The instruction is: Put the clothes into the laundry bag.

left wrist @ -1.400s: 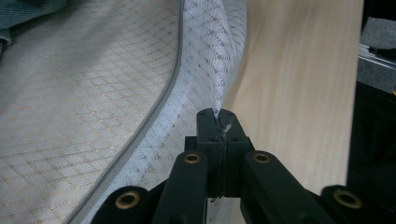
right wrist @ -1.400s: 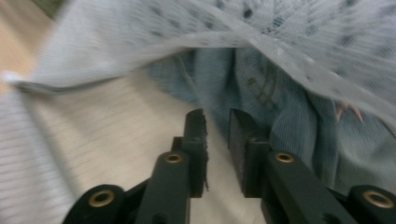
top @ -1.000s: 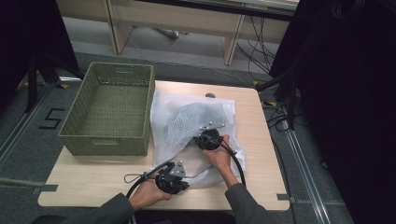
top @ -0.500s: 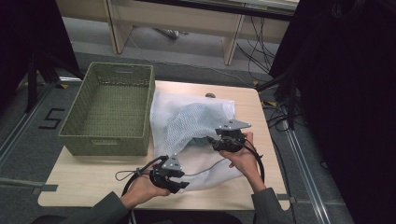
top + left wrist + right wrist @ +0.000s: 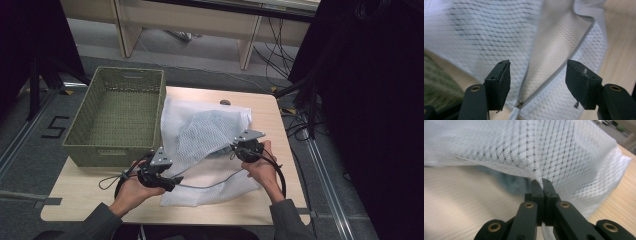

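Green basket (image 5: 117, 117) sits off to the left of the left tool (image 5: 161, 176), not in play. Left tool's jaws have just been opening and now stand apart; the mesh laundry bag (image 5: 200, 135) with its grey zipper (image 5: 554, 72) lies between and beyond them, nothing pinched, so it has let go. Since the earlier frames it has lifted off the near edge of the bag. Right tool (image 5: 239, 149) has just been closing and is now clamped together on a fold of the bag's upper layer (image 5: 536, 181), and it has come up, tenting the mesh off the worktop (image 5: 90, 200). Likely holding the mouth open. Bag is white, see-through netting, zipper partly undone, something dark inside ahead of the right tool.
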`<action>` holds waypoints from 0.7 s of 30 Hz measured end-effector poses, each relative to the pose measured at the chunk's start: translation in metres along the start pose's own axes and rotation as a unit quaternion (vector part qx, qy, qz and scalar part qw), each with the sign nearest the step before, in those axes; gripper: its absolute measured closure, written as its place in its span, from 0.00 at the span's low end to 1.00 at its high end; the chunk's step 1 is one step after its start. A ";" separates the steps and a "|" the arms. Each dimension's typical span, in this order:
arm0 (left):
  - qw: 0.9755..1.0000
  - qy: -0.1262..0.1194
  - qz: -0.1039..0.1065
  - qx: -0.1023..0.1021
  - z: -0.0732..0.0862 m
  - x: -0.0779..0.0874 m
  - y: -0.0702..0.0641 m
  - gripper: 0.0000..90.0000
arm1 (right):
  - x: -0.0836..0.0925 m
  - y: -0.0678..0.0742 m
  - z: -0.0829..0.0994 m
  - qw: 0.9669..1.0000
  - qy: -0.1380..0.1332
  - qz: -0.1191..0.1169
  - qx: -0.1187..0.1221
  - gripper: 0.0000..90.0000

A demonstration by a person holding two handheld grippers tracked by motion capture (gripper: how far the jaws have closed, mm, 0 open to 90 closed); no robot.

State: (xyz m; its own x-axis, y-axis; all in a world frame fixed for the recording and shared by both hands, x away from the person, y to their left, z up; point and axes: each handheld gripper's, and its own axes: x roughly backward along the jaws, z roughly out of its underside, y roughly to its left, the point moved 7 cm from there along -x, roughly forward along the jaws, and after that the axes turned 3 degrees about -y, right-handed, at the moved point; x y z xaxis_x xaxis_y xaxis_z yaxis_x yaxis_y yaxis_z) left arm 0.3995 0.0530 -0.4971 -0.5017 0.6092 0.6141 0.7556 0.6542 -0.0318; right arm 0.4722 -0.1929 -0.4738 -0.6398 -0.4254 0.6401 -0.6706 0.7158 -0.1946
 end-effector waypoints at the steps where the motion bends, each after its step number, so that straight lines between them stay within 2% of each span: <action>1: 1.000 0.001 -0.003 0.004 0.001 0.001 0.002 0.39 | 0.009 0.004 0.001 1.000 0.001 -0.009 0.005 1.00; 3: 1.000 0.003 -0.007 0.008 0.003 0.002 0.007 0.38 | 0.019 0.012 0.006 1.000 0.007 -0.020 0.022 1.00; 4: 1.000 0.004 -0.010 0.010 0.003 0.003 0.008 0.38 | 0.019 0.014 0.013 0.999 0.021 -0.022 0.020 1.00; 5: 1.000 0.006 -0.010 0.009 0.005 0.003 0.010 0.38 | 0.017 0.014 0.020 0.999 0.031 -0.023 0.027 1.00; 7: 1.000 0.009 -0.015 0.014 0.006 0.002 0.013 0.38 | 0.002 0.013 0.042 0.997 0.072 -0.018 0.016 1.00; 9: 1.000 0.017 -0.014 0.014 0.008 0.001 0.014 0.38 | -0.015 0.011 0.060 0.994 0.105 -0.020 0.017 1.00; 10: 1.000 0.020 -0.016 0.016 0.009 0.001 0.015 0.38 | -0.021 0.010 0.065 0.993 0.113 -0.022 0.022 0.99; 11: 1.000 0.021 -0.014 0.015 0.010 0.000 0.014 0.37 | -0.025 0.009 0.069 0.993 0.117 -0.023 0.015 0.95; 12: 1.000 0.024 -0.012 0.008 0.011 0.000 0.015 0.36 | -0.026 0.009 0.069 0.993 0.117 -0.025 0.007 0.92; 13: 0.999 0.026 -0.014 0.011 0.011 0.000 0.015 0.36 | -0.025 0.008 0.065 0.995 0.097 -0.019 0.001 0.86; 14: 0.999 0.027 -0.013 0.013 0.011 0.000 0.015 0.36 | -0.021 0.008 0.061 0.996 0.086 -0.018 -0.007 0.78; 15: 0.999 0.026 -0.014 0.017 0.011 0.000 0.014 0.36 | -0.016 0.010 0.059 0.996 0.084 -0.023 -0.016 0.76; 16: 0.999 0.025 -0.014 0.018 0.011 0.000 0.014 0.35 | -0.012 0.008 0.052 0.998 0.055 -0.021 -0.008 0.74; 18: 1.000 0.023 -0.014 0.014 0.010 0.000 0.015 0.35 | -0.004 0.009 0.046 0.998 0.048 -0.031 -0.009 0.68; 20: 1.000 0.020 -0.014 0.010 0.010 0.002 0.015 0.35 | -0.001 0.011 0.042 0.998 0.046 -0.032 -0.025 0.64; 21: 1.000 0.017 -0.009 0.011 0.009 0.002 0.015 0.35 | -0.002 0.012 0.040 0.999 0.035 -0.029 -0.027 0.61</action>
State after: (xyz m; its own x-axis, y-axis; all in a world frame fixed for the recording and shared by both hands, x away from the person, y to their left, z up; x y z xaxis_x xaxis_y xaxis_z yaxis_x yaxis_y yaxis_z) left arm 0.4056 0.0682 -0.5035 -0.4999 0.5822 0.6413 0.7373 0.6746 -0.0377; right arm 0.4502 -0.2054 -0.5077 -0.5713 -0.4290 0.6997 -0.6839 0.7202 -0.1168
